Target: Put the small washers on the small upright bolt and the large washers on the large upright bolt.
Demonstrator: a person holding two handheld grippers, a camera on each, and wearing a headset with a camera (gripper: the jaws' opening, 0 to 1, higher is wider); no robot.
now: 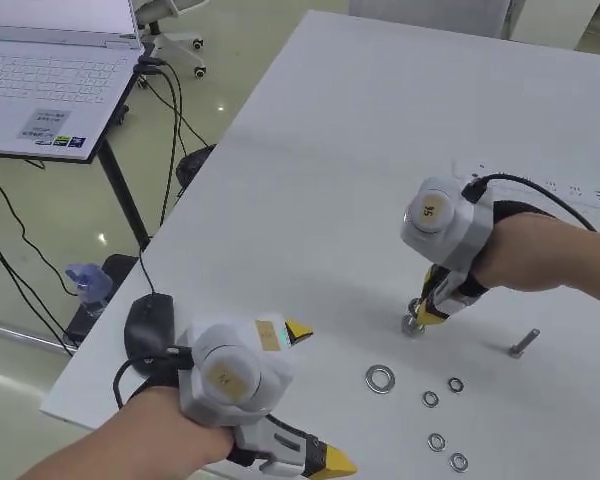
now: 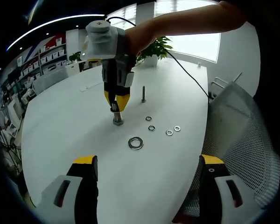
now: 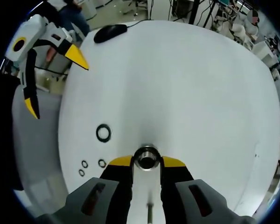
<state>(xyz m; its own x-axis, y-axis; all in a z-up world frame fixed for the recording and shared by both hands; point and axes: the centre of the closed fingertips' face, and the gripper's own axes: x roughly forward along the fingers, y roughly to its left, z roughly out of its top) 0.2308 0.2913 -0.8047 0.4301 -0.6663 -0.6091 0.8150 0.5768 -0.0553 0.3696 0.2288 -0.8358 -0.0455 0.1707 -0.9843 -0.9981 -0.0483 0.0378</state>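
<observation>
**A:** What does the left gripper (image 1: 320, 395) look like?

**B:** It has a rounded, pale grey shell and black jaws with yellow tips. Behind the jaws sits a round cap (image 1: 225, 372) with a tan sticker, the print too small to read. A black left cable (image 1: 140, 362) trails from the back of the shell.

**A:** And the right gripper (image 1: 425, 318)?

**B:** Same build. Its cap sticker (image 1: 428, 212) carries dark digits, perhaps 15. A black cable (image 1: 525, 185) leaves the shell behind the jaws, and a black strap (image 1: 502, 222) wraps the right hand (image 1: 525, 255).

**A:** And up close?

**B:** In both gripper views each jaw base is grey with a dark slot. Ahead of that the jaw is black, and it ends in a yellow tip.
</observation>
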